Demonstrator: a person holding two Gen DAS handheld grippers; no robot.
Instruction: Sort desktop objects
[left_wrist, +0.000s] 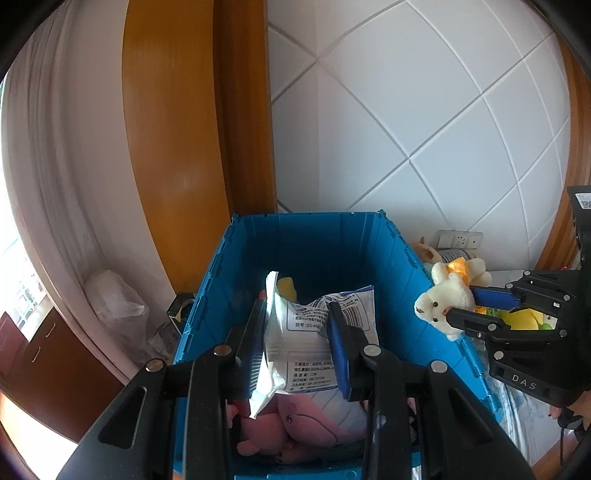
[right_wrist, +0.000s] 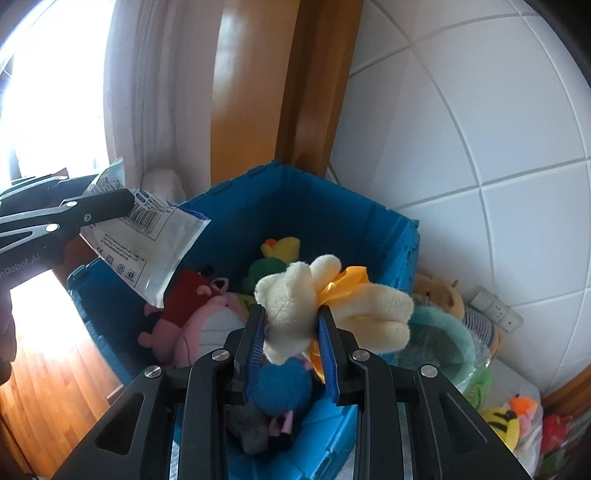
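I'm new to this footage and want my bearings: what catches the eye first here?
The cream plush bear with an orange ribbon, pinched in the right gripper over the blue plastic crate. Next, the white printed foil packet, held by the left gripper above the same crate. Inside the crate lies a pink plush toy among other soft toys.

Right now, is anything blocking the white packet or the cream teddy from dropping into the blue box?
Nothing visible does. The white packet hangs over the open blue box; the cream teddy is over its edge. Only soft toys lie below.
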